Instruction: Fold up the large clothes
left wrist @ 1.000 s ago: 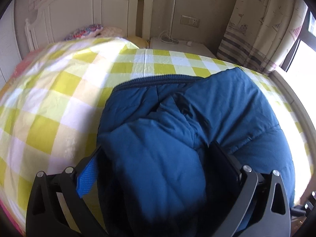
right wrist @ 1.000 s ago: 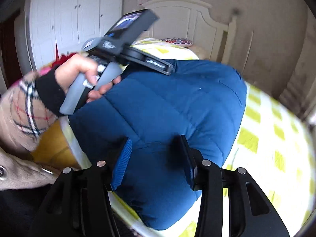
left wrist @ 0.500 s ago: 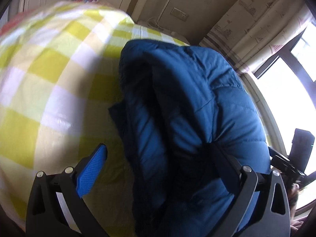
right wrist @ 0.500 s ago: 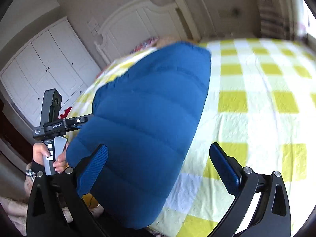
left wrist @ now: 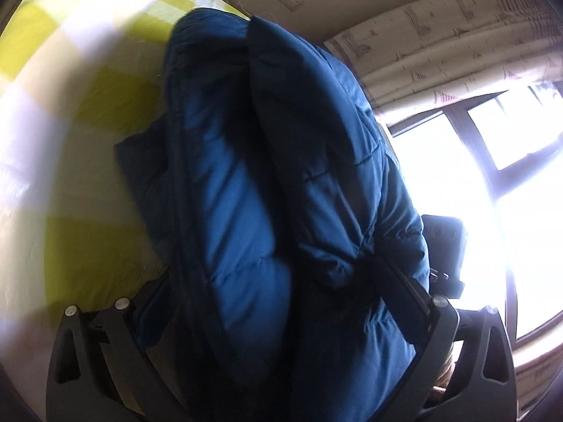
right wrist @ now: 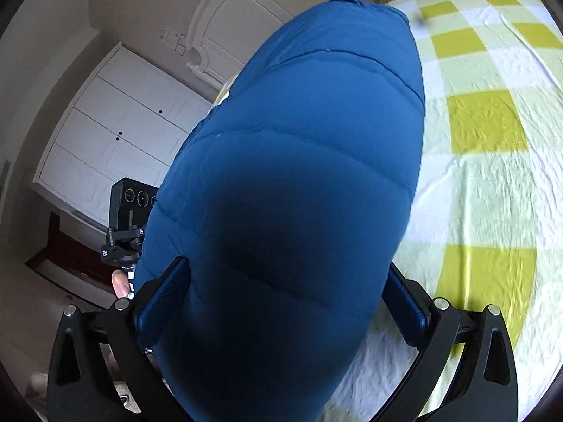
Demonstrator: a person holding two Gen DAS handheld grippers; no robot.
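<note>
Folding is well along: the blue puffer jacket (right wrist: 292,183) lies bundled in thick layers on the bed (right wrist: 485,183) with its yellow-and-white checked sheet.

Right tongs (right wrist: 281,302): a second ago they were pinching a fold of the padding; now the jaws stand spread wide, with the jacket bulging up between them and the pads not pressing it. Judged a release, the doubled edge laid down on this side.

Left tongs (left wrist: 281,292): jaws far apart, stuffed with stacked layers. The right finger sinks into the padding, the left pad is buried under fabric. Cannot tell whether they grip or merely straddle the bundle. A second ago the jacket lay flatter and broader in this view; now it stands as a taller, narrower ridge.

Meaning for the task: one more fold looks to be in. Puffy fill may spring open once the left side lets go.

The person's hand (right wrist: 121,283) shows on the left handle.
</note>
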